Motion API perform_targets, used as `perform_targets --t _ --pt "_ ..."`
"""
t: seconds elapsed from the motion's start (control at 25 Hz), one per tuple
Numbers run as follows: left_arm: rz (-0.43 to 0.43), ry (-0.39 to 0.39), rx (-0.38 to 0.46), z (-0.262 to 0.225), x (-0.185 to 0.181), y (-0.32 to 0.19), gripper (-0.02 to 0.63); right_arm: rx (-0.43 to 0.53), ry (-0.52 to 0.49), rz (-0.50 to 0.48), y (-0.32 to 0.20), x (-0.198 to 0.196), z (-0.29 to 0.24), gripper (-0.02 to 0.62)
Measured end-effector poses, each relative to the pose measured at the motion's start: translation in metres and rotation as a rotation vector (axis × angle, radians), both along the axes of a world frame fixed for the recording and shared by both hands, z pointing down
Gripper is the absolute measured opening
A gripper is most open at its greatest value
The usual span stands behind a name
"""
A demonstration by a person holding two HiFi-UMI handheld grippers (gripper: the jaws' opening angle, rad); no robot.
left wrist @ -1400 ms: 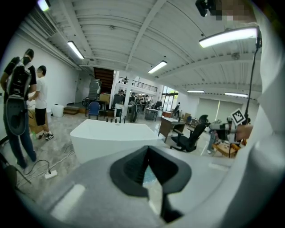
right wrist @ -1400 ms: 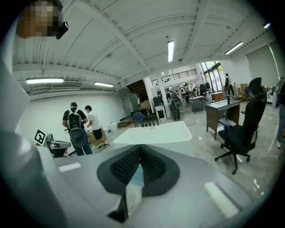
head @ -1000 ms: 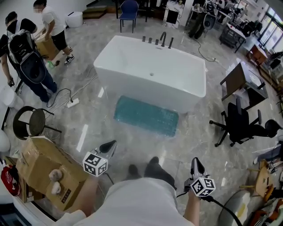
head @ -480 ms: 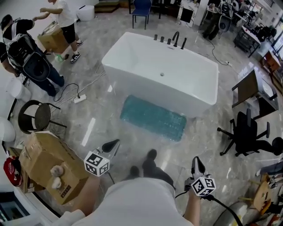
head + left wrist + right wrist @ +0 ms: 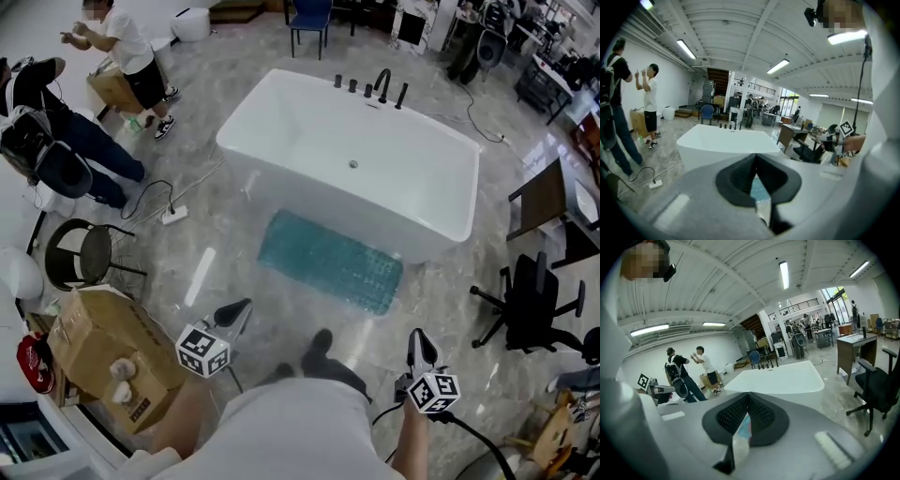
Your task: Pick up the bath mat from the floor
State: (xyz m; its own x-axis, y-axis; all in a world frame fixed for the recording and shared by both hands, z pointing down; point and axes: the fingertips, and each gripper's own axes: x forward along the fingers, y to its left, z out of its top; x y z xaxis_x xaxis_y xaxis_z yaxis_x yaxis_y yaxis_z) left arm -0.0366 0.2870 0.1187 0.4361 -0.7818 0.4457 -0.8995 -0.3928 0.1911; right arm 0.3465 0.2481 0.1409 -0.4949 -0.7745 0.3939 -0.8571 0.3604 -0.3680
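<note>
The bath mat [image 5: 330,261] is a teal, bumpy rectangle lying flat on the marble floor, right against the front of the white bathtub [image 5: 347,150]. My left gripper [image 5: 242,307] is shut and empty. It hovers above the floor, short of the mat's near left corner. On the right, my right gripper [image 5: 419,337] is also shut and empty, short of the mat's near right corner. In the left gripper view only a sliver of the mat [image 5: 758,190] shows below the closed jaws [image 5: 755,157]. The right gripper view likewise shows a strip of mat [image 5: 745,425] under its closed jaws [image 5: 748,394].
A cardboard box [image 5: 103,347] and a round black stool [image 5: 80,253] stand at my left. A black office chair [image 5: 534,305] and a desk [image 5: 548,197] are at the right. A power strip [image 5: 173,216] with cables lies left of the tub. Two people [image 5: 66,122] stand at the far left.
I have walked toward the tub, so the mat and the tub now lie nearer to both grippers. Both grippers stayed shut. The people at the far left have shifted.
</note>
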Motion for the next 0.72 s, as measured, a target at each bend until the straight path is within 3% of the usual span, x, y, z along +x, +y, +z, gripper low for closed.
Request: perform_targets --t 0.32,0.72 --pt "0.004 0.045 0.021 -0.005 0.022 -0.055 0.003 -0.007 0.046 -0.123 -0.046 -0.011 0.007 0.004" --pt "0.020 0.064 0.007 0.008 -0.015 -0.086 0.003 -0.014 0.073 -0.113 -0.067 -0.045 0.011 0.004"
